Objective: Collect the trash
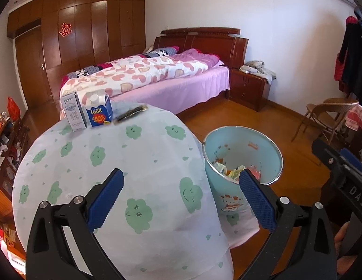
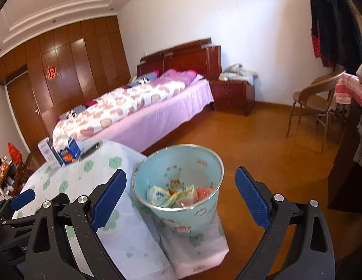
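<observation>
Pale cloth (image 1: pixel 139 163) with green clouds; light-blue bin (image 2: pixel 181 163) with cartoon prints; blue carton (image 1: pixel 99 114); pink-hearted quilt (image 1: pixel 143 72).

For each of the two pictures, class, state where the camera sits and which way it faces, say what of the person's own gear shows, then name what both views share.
Left wrist: sits on the left gripper, looks down over the clothed table toward the bed; its open blue fingers show, the right gripper at the edge.
Right wrist: sits on the right gripper, looks down at the bin on the floor; its open fingers show, the left gripper at the left.
Shared: bin, table, two cartons, bed, chair.
</observation>
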The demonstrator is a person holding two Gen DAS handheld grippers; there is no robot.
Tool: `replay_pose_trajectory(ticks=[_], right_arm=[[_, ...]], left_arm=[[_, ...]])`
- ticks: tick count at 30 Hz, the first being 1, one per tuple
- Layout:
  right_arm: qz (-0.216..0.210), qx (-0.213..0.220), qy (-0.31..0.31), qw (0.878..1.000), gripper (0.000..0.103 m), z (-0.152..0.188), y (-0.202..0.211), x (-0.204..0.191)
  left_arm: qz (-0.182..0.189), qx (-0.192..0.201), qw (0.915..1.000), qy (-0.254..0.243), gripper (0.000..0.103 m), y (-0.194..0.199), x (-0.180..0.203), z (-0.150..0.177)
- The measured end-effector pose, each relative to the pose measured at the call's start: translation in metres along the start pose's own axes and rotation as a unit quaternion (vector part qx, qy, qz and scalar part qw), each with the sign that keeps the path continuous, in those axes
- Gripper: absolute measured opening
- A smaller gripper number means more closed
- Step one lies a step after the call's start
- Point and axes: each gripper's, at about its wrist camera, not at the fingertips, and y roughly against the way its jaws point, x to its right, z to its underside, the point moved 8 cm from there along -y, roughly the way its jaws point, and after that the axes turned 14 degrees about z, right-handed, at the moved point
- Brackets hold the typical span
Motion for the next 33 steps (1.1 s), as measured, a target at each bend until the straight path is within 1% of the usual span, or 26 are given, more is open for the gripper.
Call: replay_pose_trajectory(ticks=[3, 8, 18, 27, 33], right_arm=[[0.003, 0.020, 0.001, 1.000, 0.093, -0.007, 0.007, 0.001], [0.003, 0.034, 0.005, 0.999, 0.093, -0.016, 0.013, 0.001], [0.002, 0.036, 0.003, 0.999, 0.093, -0.023, 0.018, 0.004], [0.001, 0.042, 0.003, 0.999, 0.093, -0.021, 0.020, 0.004], [0.003, 0.040, 0.001, 0.999, 0.093, -0.020, 0.020, 0.004]], left_arm=[[-0.004, 0.008, 1.0000, -0.001, 0.097, 0.004, 0.001, -0.004], [-0.006, 0.022, 0.9997, -0.004, 0.097, 0.011, -0.001, -0.008], [-0.009, 0.025, 0.9996, -0.009, 0.097, 0.011, 0.000, -0.010], [-0.018, 0.036, 0.9989, -0.022, 0.097, 0.018, 0.001, -0.015], [-0.019, 0.036, 0.9990, -0.019, 0.097, 0.017, 0.000, -0.015]])
